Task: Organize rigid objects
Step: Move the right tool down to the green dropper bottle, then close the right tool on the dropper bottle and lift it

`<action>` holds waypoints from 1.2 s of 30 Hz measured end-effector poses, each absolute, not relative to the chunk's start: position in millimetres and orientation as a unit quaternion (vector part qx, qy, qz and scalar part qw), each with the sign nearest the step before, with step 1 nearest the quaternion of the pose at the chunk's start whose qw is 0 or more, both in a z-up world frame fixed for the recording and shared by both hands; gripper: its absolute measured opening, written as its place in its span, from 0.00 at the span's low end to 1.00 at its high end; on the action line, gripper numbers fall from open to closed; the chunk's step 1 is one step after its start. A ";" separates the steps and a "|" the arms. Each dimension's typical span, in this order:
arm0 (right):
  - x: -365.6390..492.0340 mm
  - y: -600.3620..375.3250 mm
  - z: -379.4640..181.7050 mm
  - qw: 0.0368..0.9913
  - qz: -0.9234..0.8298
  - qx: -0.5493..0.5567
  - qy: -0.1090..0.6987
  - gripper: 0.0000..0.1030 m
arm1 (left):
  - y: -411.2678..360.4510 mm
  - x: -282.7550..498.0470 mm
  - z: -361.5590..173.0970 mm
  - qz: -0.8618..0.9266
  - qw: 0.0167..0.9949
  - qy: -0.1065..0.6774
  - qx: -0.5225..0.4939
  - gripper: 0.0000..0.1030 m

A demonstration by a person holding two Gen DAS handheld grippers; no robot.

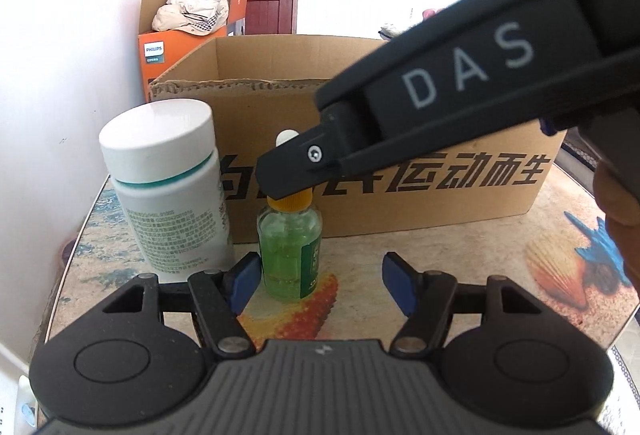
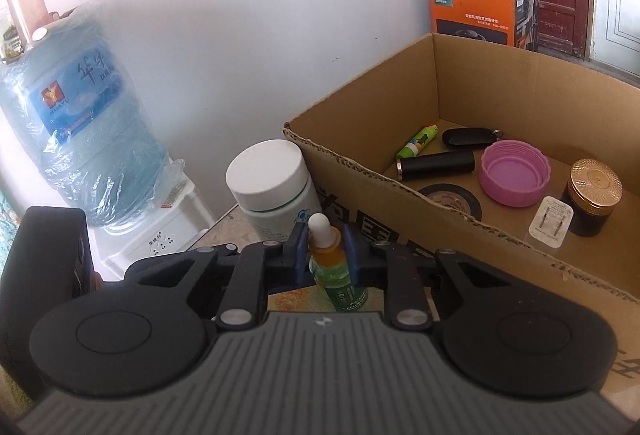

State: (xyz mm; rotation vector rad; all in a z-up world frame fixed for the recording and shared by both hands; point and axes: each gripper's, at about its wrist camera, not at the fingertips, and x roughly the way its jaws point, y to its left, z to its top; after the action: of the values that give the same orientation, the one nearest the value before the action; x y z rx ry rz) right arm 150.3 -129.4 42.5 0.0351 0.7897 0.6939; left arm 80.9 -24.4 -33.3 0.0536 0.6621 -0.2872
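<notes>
A small green dropper bottle [image 1: 290,247] with an orange collar and a white rubber bulb stands on the table. My right gripper [image 2: 324,247] is shut on its collar, one blue pad on each side; in the left wrist view it reaches in from the upper right over the cap [image 1: 286,175]. My left gripper [image 1: 320,283] is open low in front of the bottle. Its left pad [image 1: 244,281] sits close beside the glass and its right pad [image 1: 396,283] stands well apart. A tall white bottle [image 1: 168,187] [image 2: 272,187] with a white lid stands just left of the dropper bottle.
An open cardboard box [image 1: 400,115] [image 2: 460,87] stands right behind both bottles. It holds a pink lid [image 2: 514,175], a black cylinder [image 2: 438,164], a gold-lidded jar [image 2: 592,197] and other small items. A water jug [image 2: 80,139] and an orange box [image 2: 472,11] stand beyond the table [image 1: 500,267].
</notes>
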 end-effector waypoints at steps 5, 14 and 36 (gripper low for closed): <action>139.4 -151.0 43.4 0.871 0.310 0.025 0.381 0.18 | -36.6 82.8 -32.0 -0.162 0.933 0.320 0.030 0.48; 133.4 -174.0 39.5 0.876 0.287 0.045 0.385 0.18 | -50.0 88.8 -32.8 -0.177 0.928 0.325 0.040 0.40; 99.3 -184.8 88.1 0.895 0.301 0.055 0.324 0.18 | -51.7 62.8 12.9 -0.169 0.941 0.289 0.046 0.32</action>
State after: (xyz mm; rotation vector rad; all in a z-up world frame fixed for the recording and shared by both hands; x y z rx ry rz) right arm 99.3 -184.8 88.1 0.1131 0.6710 0.6233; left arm 62.8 -51.7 12.9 0.0947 0.5897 -0.3455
